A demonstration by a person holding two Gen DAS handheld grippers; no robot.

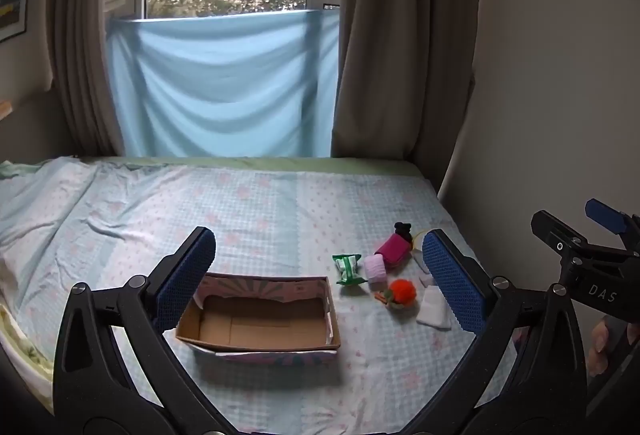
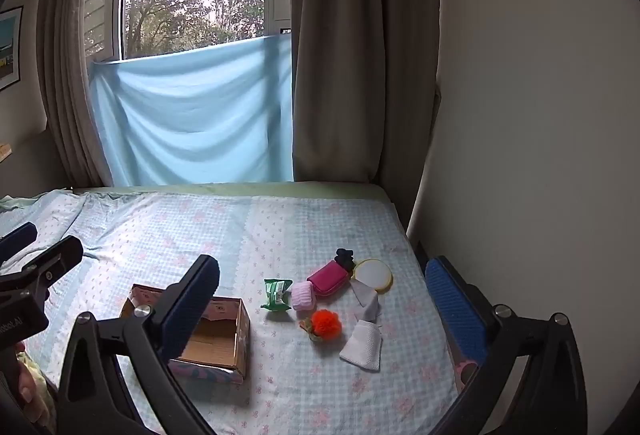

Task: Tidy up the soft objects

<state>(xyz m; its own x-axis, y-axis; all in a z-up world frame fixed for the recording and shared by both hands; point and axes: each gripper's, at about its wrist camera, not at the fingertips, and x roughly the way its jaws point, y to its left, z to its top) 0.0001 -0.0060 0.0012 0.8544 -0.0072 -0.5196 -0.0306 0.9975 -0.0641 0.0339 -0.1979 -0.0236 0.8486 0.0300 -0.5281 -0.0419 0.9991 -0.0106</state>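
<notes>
An open cardboard box [image 1: 260, 327] [image 2: 224, 335] sits empty on the bed. To its right lie several soft items: a green packet [image 1: 349, 267] [image 2: 277, 295], a pink roll [image 1: 375, 269] [image 2: 304, 297], a magenta pouch [image 1: 394, 249] [image 2: 328, 278], an orange pompom [image 1: 402, 291] [image 2: 326, 322], a white cloth [image 1: 434, 309] [image 2: 362, 345], a black scrunchie [image 2: 344, 257] and a round yellow-rimmed pad [image 2: 373, 274]. My left gripper [image 1: 320, 275] is open above the box and items. My right gripper [image 2: 324, 299] is open above the items.
The bed [image 1: 248, 203] has a pale checked sheet and meets a wall [image 2: 520, 155] on the right. Curtains [image 1: 400, 55] and a blue cloth [image 1: 224, 87] hang at the window behind. The right gripper shows at the right of the left wrist view [image 1: 584, 235].
</notes>
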